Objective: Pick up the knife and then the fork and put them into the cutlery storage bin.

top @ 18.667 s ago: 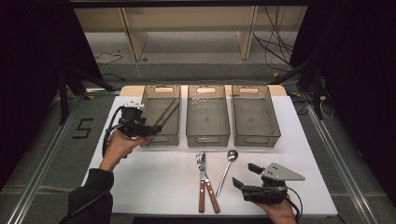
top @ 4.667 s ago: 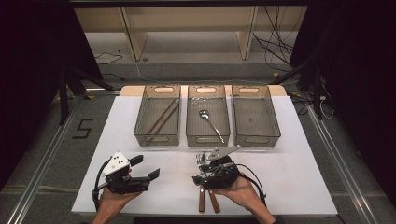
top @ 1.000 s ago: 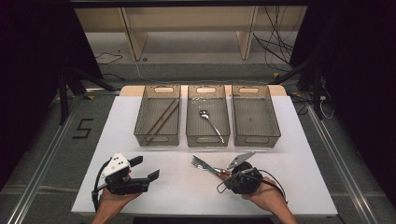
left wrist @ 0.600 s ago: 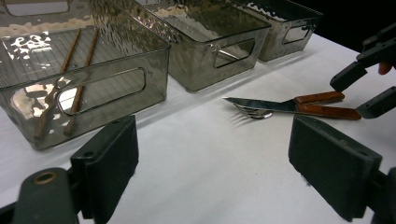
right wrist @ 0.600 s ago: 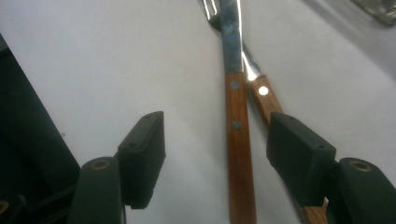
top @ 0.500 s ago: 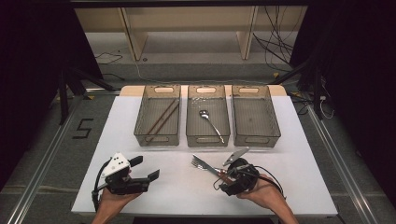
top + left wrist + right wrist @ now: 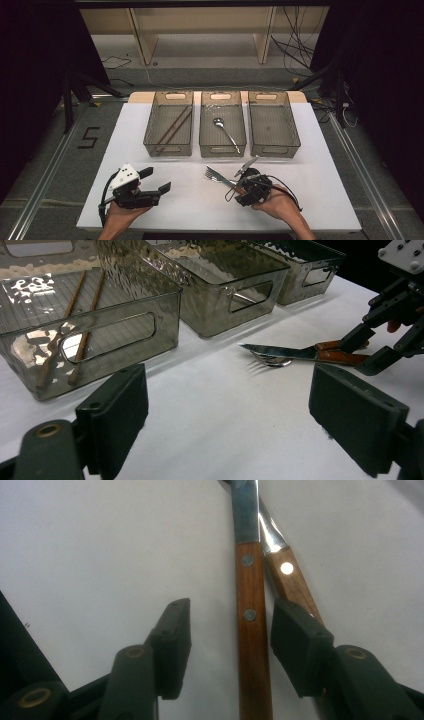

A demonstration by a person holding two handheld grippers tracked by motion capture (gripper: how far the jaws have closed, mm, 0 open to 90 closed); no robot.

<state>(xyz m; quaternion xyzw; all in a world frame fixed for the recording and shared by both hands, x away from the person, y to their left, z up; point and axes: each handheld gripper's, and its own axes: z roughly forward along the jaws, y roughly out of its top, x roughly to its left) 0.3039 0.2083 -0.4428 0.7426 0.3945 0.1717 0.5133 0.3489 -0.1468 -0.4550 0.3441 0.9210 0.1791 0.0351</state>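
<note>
White surface (image 7: 320, 195) with three grey bins (image 7: 222, 125) along far edge. Right gripper (image 7: 239, 181) low at front, jaws apart and just closing, knife handle (image 7: 252, 630) between them untouched, fork (image 7: 214, 174) lying crossed under it. Left gripper (image 7: 156, 181) apart, empty.

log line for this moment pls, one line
right gripper: open, jaws just closing, astride knife handle | fork: beside knife, on table | left gripper: open, nothing between jaws
</note>
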